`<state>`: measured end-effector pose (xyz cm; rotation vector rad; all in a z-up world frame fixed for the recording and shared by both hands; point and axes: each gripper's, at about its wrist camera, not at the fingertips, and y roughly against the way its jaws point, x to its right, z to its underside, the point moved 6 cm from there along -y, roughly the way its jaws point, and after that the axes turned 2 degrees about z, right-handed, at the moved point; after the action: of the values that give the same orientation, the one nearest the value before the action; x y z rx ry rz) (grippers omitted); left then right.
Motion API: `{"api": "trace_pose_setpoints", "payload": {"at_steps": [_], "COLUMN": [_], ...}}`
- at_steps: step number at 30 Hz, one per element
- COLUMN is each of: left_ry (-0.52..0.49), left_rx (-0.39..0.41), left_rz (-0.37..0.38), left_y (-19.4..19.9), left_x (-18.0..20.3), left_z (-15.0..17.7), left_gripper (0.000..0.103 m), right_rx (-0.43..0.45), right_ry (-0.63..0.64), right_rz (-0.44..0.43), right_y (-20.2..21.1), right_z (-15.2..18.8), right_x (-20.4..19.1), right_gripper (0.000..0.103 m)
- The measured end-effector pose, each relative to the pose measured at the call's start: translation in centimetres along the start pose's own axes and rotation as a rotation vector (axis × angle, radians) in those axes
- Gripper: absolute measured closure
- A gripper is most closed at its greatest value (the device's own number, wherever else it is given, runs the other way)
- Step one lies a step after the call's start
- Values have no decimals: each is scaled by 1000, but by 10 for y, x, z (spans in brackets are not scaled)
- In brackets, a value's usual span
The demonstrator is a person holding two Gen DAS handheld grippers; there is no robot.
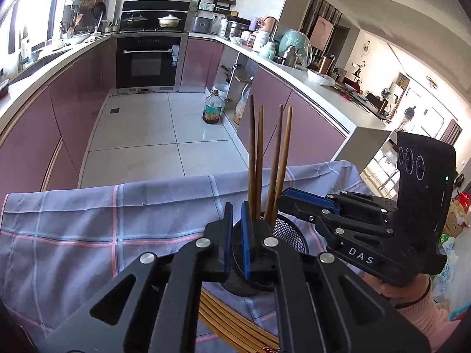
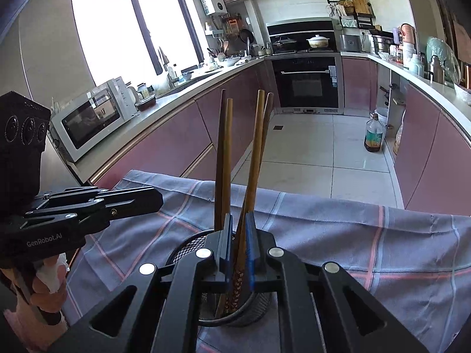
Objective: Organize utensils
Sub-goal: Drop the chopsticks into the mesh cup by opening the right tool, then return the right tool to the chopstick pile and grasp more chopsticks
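Note:
A black mesh holder (image 1: 291,232) (image 2: 188,247) stands on a lilac plaid cloth (image 1: 103,220) (image 2: 353,235). Several wooden chopsticks (image 1: 255,158) stand upright in it. My right gripper (image 2: 238,235) is shut on a pair of chopsticks (image 2: 254,158) whose patterned ends reach down into the holder. In the left wrist view, my right gripper (image 1: 284,198) comes in from the right at the holder's rim. My left gripper (image 1: 237,229) (image 2: 159,203) hangs shut just left of the holder, with nothing between its pads. A fan of loose chopsticks (image 1: 229,320) lies on the cloth below it.
The cloth's far edge drops off to a tiled kitchen floor. An oil bottle (image 1: 211,108) (image 2: 374,135) stands on the floor by an open cabinet. A microwave (image 2: 91,120) sits on the left counter. An oven (image 1: 148,58) is at the far end.

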<state>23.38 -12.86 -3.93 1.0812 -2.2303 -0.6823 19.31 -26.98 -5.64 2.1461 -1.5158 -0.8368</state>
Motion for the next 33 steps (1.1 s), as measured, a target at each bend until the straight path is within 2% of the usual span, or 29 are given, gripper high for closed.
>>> {"api": "trace_pose_setpoints", "payload": {"at_steps": [2, 4, 5, 10, 14, 17, 20, 23, 25, 28, 33], "left_ry": [-2, -6, -9, -34, -25, -14, -3, 27, 22, 35, 48], "left_rx": [24, 53, 71, 137, 149, 122, 74, 6, -28, -83, -123], "left_rz": [-25, -38, -44, -97, -136, -161, -192, -181, -208, -187, -160], "left_y": [6, 13, 18, 42, 53, 51, 41, 26, 17, 4, -7], "left_x": [-2, -2, -2, -1, -6, -10, -16, -22, -24, -23, -20], "left_z": [2, 4, 6, 23, 48, 72, 103, 131, 147, 168, 185], "left_gripper": [97, 85, 82, 75, 69, 66, 62, 61, 61, 61, 61], "right_rx": [6, 21, 27, 75, 73, 26, -64, -148, -193, -224, -238], "right_ry": [2, 3, 9, 71, 153, 207, 228, 230, 210, 186, 172], "right_rz": [4, 11, 13, 3, -61, -100, -116, -87, -77, -69, -65], "right_y": [1, 4, 6, 29, 45, 44, 30, 12, 2, -3, -2], "right_z": [1, 1, 2, 9, 29, 53, 83, 109, 122, 132, 141], "right_x": [1, 0, -1, -14, -39, -57, -65, -64, -60, -53, -50], "right_gripper": [90, 78, 77, 77, 77, 77, 76, 76, 76, 76, 76]}}
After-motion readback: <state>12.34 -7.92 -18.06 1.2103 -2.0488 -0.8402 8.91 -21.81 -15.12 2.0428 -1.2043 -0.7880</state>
